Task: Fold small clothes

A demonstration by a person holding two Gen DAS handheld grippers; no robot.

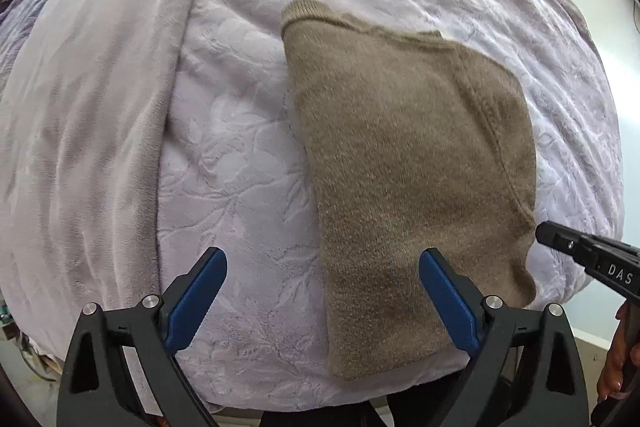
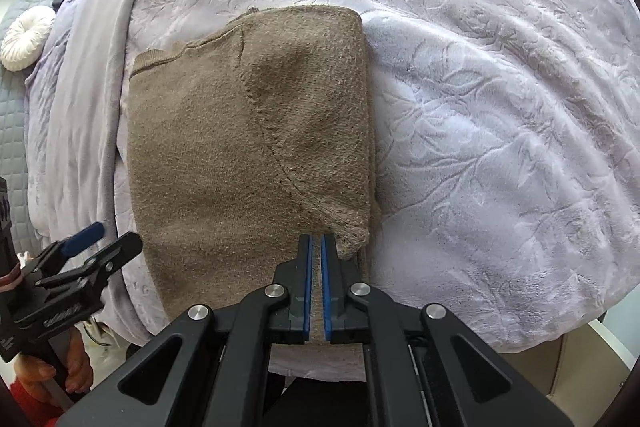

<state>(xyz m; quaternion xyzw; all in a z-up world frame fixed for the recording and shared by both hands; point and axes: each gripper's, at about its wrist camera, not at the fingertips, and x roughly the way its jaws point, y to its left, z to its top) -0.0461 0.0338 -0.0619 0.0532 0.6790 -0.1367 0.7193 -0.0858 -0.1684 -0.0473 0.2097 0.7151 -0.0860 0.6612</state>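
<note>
Left gripper (image 1: 322,291) over the near edge of the lavender bedspread (image 1: 240,147), pointing down, blue pads spread wide with nothing between them; right-hand pad over the tan knit garment (image 1: 404,167), left-hand pad over bare bedspread; folded grey blanket (image 1: 88,107) further left of the tool, well apart from the knit.

Tan knit garment lying flat ahead of and to the right of the left tool, already folded into a tall panel; long axis running away from the tool, ribbed band at the far end, one sleeve seam slanting across the top layer; near end at the bed edge, just under both tools.

Right gripper (image 2: 316,283) above the near right corner of the garment, blue pads nearly together with only a sliver of gap; no cloth visibly pinched, so judged closed and empty, hanging just clear of the knit.

Step in hand, by judgement: a lengthwise fold laid and let go. Next move likely a crosswise fold, calling for a pinch on each near corner through all layers, then a lift toward the ribbed far end without dragging the lower layer askew.
</note>
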